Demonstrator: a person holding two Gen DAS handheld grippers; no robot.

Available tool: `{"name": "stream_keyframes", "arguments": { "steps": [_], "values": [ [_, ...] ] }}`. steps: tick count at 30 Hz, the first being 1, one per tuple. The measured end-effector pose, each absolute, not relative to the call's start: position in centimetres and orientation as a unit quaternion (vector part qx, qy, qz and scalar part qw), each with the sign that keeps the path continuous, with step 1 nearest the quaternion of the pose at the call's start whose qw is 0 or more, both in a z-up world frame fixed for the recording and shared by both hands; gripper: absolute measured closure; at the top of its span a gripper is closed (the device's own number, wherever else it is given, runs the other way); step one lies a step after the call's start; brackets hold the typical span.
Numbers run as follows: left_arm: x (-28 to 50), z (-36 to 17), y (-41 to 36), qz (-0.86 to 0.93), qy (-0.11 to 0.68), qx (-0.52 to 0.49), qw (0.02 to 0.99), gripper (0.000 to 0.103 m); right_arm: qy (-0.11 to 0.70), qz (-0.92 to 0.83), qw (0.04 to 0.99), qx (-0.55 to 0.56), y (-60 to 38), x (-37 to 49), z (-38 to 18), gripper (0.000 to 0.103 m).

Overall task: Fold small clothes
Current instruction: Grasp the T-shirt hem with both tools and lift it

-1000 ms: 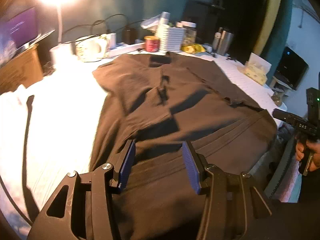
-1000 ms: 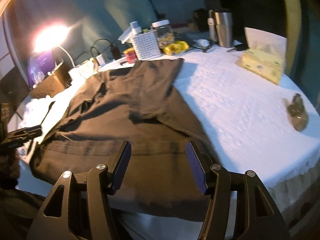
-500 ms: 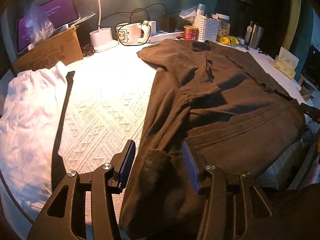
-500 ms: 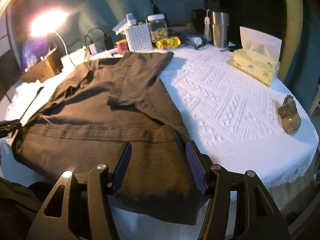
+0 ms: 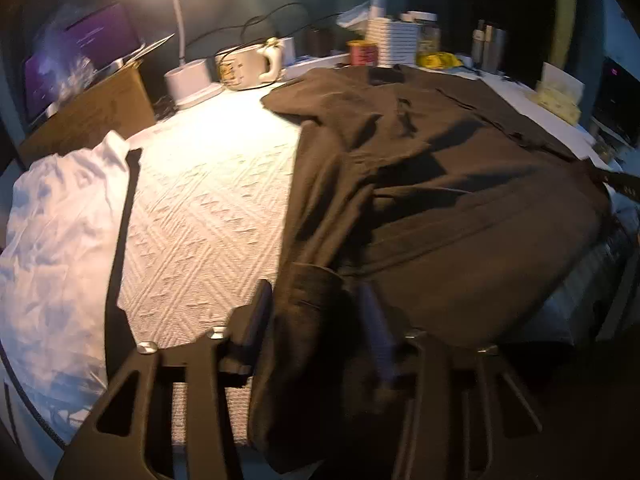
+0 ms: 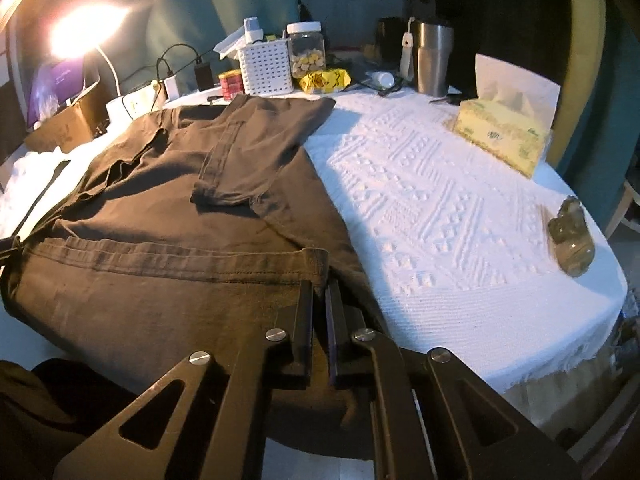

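- The brown garment (image 6: 192, 208) lay spread on the bench (image 6: 440, 216), its hem at the near edge.
- Your right gripper (image 6: 319, 312) had just closed tight on the hem's right corner; cloth sat pinched between the pads.
- Your left gripper (image 5: 316, 316) had been narrowing around the left corner; blur hid whether it gripped.
- Seat both pinches equally; lift level, keeping the hem taut.

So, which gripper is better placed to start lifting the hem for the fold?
Right. The right gripper is shut on the brown shirt at its hem corner. The left gripper has been closing, its jaws astride the opposite hem corner but apparently not yet pinching it; that view is blurred.
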State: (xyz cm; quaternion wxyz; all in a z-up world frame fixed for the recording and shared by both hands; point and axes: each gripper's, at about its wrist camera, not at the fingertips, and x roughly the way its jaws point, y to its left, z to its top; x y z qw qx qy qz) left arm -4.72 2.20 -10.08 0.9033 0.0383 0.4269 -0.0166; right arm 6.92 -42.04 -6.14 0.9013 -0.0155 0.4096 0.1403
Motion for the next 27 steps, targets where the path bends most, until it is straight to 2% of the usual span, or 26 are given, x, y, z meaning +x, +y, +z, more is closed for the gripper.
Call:
{"name": "stream_keyframes", "arguments": {
  "steps": [1, 3, 6, 20, 27],
  "values": [
    [-4.8, -10.1, 2.1, -0.019, 0.429, 0.04, 0.902, 0.078, 0.405, 0.14, 0.903, -0.016, -42.1, 6.7, -5.9, 0.097],
    [-5.0, -10.1, 2.0, -0.025, 0.426, 0.04, 0.903, 0.092, 0.398, 0.139, 0.907, -0.017, -42.1, 6.5, -5.3, 0.098],
    [-5.1, -10.4, 2.1, -0.027, 0.427, 0.035, 0.903, 0.098, 0.389, 0.135, 0.911, -0.018, -42.3, 6.2, -4.7, 0.098],
    [-6.7, -4.6, 4.2, 0.002, 0.338, 0.001, 0.941, 0.099, 0.351, 0.121, 0.929, 0.002, -44.2, 4.0, -1.3, 0.098],
    [-6.6, -3.4, 4.8, 0.013, 0.318, -0.008, 0.948, 0.1, 0.327, 0.119, 0.937, 0.006, -44.5, 3.7, 0.9, 0.098]
  ]
}}
